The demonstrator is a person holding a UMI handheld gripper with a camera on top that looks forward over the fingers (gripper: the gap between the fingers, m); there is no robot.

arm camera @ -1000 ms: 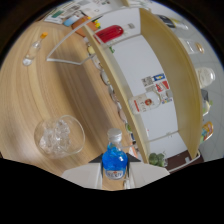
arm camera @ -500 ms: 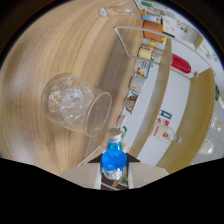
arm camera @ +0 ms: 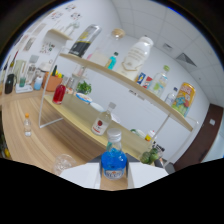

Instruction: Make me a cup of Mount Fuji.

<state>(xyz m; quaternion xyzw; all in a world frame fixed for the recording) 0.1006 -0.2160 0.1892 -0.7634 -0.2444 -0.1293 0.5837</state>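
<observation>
Pinching a small bottle of blue liquid (arm camera: pixel 113 162) from both sides, the gripper (arm camera: pixel 114 176) held it upright between its two pale fingers, the clear neck and whitish cap rising above them. The blue filled the bottle's lower body, where a label showed, too small to read.

Just left of the fingers, a clear glass (arm camera: pixel 64 162) stood on the wooden counter (arm camera: pixel 30 150); what it held could not be made out. Farther left on the same counter stood a tiny bottle with an orange cap (arm camera: pixel 27 125), well apart from the glass.

Beyond the held bottle, a clear bottle with a red label (arm camera: pixel 102 121) stood on a lower ledge (arm camera: pixel 75 107), beside a blue-and-white bowl (arm camera: pixel 85 97). A round flask of red liquid (arm camera: pixel 59 93) sat farther along that ledge, near a small green plant (arm camera: pixel 83 87).

On the long upper shelf (arm camera: pixel 130 80) were a tall dark-labelled bottle (arm camera: pixel 84 40), a little bottle of teal liquid (arm camera: pixel 113 60), a large whitish ribbed jar (arm camera: pixel 136 54), a clear bottle with a green cap (arm camera: pixel 160 82) and a yellow-orange packet or canister (arm camera: pixel 183 97). Green fruit-like things (arm camera: pixel 149 156) lay near the right finger, beyond the bottle.
</observation>
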